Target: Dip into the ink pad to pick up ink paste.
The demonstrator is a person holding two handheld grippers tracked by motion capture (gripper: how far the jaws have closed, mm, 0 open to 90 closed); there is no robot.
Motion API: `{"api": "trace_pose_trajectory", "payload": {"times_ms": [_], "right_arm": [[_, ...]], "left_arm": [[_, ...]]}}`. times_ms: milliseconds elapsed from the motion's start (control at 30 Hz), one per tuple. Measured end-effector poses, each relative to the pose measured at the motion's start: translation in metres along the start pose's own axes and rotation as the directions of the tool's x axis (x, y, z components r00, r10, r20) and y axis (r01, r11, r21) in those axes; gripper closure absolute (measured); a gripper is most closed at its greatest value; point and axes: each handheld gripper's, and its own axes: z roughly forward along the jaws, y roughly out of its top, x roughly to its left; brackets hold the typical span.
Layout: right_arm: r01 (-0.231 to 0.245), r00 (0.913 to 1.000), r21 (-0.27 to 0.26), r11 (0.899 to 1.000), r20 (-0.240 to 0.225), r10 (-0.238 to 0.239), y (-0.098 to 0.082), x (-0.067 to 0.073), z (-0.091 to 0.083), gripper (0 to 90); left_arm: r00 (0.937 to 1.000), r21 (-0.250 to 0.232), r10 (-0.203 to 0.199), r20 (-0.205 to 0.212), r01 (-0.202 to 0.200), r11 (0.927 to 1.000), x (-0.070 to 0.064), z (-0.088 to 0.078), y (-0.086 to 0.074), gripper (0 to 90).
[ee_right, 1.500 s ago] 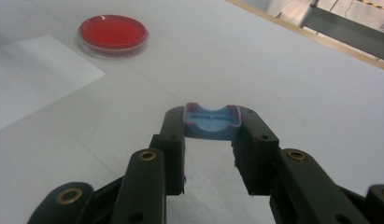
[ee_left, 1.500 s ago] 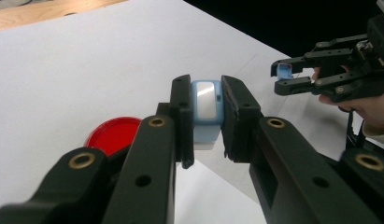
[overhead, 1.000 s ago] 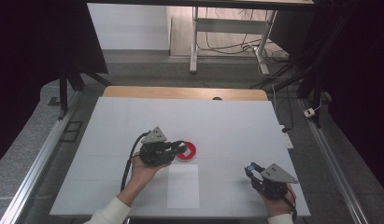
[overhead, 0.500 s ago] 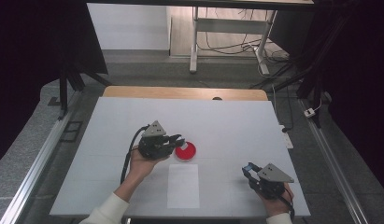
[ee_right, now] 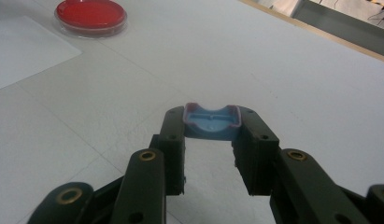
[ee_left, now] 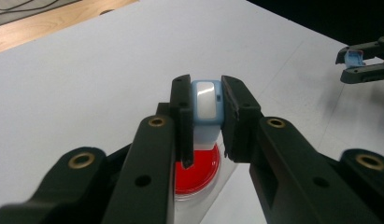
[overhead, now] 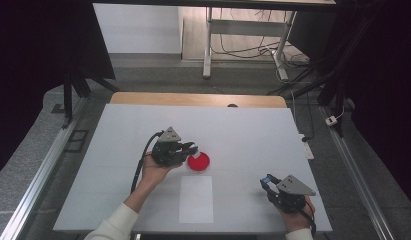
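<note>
Black two-jaw grippers (overhead: pixel 191 148) with brass-ringed screws (grey three-cornered plates on top), black cables, white sleeves (overhead: pixel 113 225).

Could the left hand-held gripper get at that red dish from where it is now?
Probably yes for reach: the left hand-held gripper hangs right at the red dish, with bare table around it. But its jaws are shut on a pale blue piece, so it could not grip the dish.

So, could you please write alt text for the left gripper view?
The left gripper is shut on a small light-blue block, held just above a red-filled petri dish on the white table. The right gripper holds a blue piece at upper right.
</note>
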Motion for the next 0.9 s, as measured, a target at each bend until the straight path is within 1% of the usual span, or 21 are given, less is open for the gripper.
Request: {"api": "trace_pose_trajectory", "payload": {"times_ms": [233,333,400,700,900], "right_arm": [[0.004,1.0,0.007,1.0,0.005,-0.004,0.0,0.001,0.0,64.9],[0.005,1.0,0.003,1.0,0.0,-0.005,-0.001,0.001,0.0,64.9],[0.002,1.0,0.003,1.0,0.001,-0.002,-0.001,0.001,0.0,64.9],[0.005,1.0,0.01,1.0,0.007,-0.005,-0.002,0.0,-0.001,64.9],[0.005,1.0,0.015,1.0,0.009,-0.005,-0.003,0.0,-0.001,64.9]], "left_arm": [[1.0,0.03,-0.002,-0.003,0.002,0.9996,0.006,0.007,-0.003,75.7],[1.0,0.047,-0.001,-0.004,0.001,0.9989,0.008,0.011,-0.005,75.7],[0.9999,0.055,-0.001,-0.011,0.002,0.9985,0.008,0.013,-0.006,75.7],[0.9994,0.088,0.014,-0.03,-0.011,0.996,0.01,0.022,-0.01,75.8],[0.9992,0.101,0.025,-0.032,-0.022,0.9947,0.01,0.028,-0.011,75.8]]}}
